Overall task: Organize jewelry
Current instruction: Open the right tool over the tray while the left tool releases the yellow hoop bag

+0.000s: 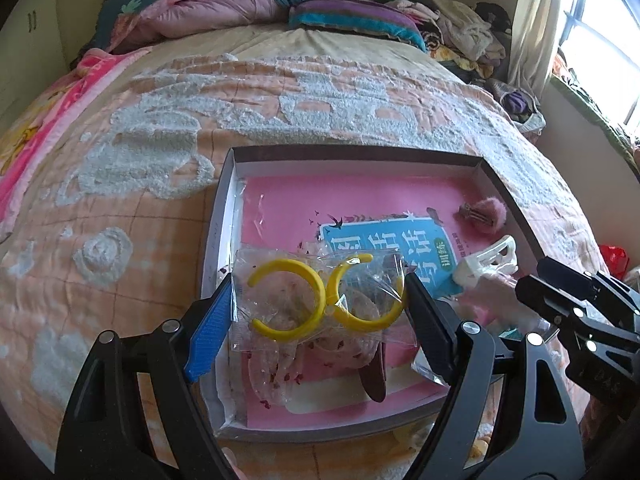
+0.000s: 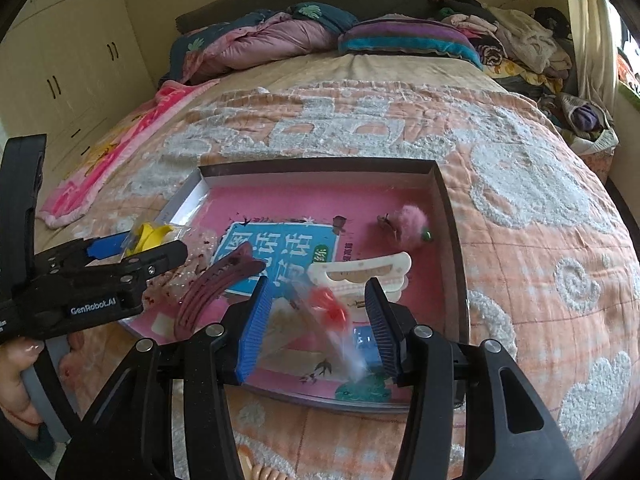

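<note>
Your left gripper (image 1: 320, 300) is clamped across a clear plastic packet (image 1: 320, 304) that holds two yellow open rings (image 1: 286, 300); both pads press on the packet's edges, and it hangs over the near left part of the shallow box (image 1: 504, 184) lying on the bed (image 1: 120, 200). Under the packet sits more crumpled clear wrap with dark red specks, but what is inside it is hard to make out.

Your right gripper (image 2: 316, 312) has something between its pads too: a clear sleeve (image 2: 340, 344) with a red piece (image 2: 330, 306) in it, badly blurred (you cannot tell what kind of jewelry it is). The jaws stand partly apart, and whether the pads actually pinch the sleeve cannot be told from either view. In the left wrist view that gripper comes in from the right, with only a pale smear showing ahead of it.

Inside the box, on a pink book cover (image 2: 304, 200) with a blue panel, lie a dark maroon hair claw (image 2: 216, 284), a white hair claw (image 2: 360, 272) partly hidden behind the right gripper's finger, and a pink fluffy clip (image 2: 408, 224) near the far right wall. The maroon claw is mostly covered by the packet in the left view. Your left hand (image 2: 16, 364) is cut off at the frame's edge.
</note>
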`<state>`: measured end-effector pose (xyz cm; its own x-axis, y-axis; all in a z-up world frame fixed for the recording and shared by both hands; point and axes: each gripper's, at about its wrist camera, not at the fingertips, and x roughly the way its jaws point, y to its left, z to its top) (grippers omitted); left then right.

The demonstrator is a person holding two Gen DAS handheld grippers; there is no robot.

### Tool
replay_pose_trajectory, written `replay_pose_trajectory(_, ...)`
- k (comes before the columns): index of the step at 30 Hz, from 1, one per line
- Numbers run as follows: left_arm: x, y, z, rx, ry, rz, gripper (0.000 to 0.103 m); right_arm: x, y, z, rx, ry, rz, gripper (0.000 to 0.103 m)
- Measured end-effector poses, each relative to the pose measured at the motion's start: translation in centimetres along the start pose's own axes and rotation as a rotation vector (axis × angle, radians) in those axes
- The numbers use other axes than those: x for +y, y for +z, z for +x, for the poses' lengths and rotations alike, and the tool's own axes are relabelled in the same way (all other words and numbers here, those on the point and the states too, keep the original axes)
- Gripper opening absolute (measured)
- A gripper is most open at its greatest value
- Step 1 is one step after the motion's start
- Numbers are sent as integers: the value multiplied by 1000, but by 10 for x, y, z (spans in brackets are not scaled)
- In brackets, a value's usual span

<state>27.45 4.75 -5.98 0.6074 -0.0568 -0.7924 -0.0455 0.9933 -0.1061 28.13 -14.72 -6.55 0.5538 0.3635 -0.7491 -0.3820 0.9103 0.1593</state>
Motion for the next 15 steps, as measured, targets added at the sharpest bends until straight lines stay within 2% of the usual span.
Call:
replay_pose_trajectory(3,-2,-1,1,5,-3,4,74,-3,0,1,6,-6,6,51)
replay_pose_trajectory(4,-2,-1,1,6,-4,5,74,-5,-1,-1,1,-9,14,55)
replay_pose_trajectory(15,-6,-3,3,26,5,13,75,-22,-9,-30,-53,-6,99,79)
